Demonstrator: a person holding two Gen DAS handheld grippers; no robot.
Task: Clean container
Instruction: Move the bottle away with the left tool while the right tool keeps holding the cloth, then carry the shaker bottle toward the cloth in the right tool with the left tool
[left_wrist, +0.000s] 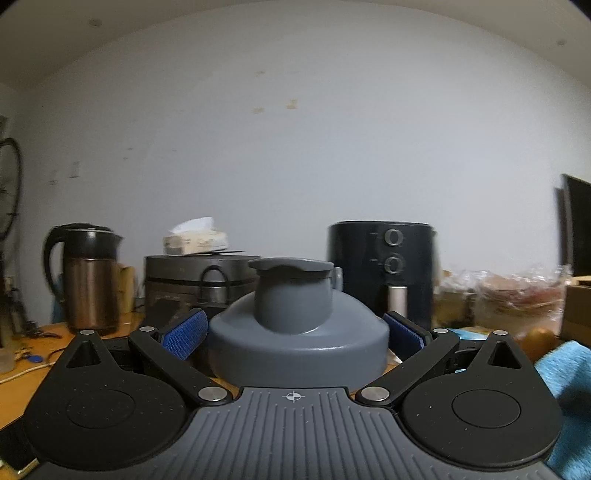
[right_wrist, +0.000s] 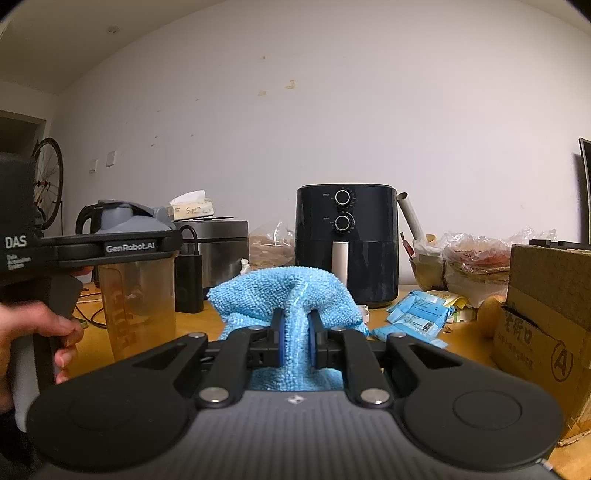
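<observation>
Clear shaker container (right_wrist: 138, 295) upright, grey domed lid (left_wrist: 299, 325) on; blue microfibre cloth (right_wrist: 291, 291) bunched, upright.

A plain white wall (right_wrist: 332, 110) is seen behind everything, marked with a few small stains and scraps of tape, and two pale switch plates (right_wrist: 105, 162) are fixed low on its left part. A white ceiling (right_wrist: 74, 33) is met at the top. A bicycle wheel (right_wrist: 50, 181) is stood against the far left, beside a dark doorway. A wooden worktop (right_wrist: 207, 325) is spread across the foreground. At the right edge, a dark screen (left_wrist: 576, 229) is partly shown. The room is dimly, evenly lit.
</observation>
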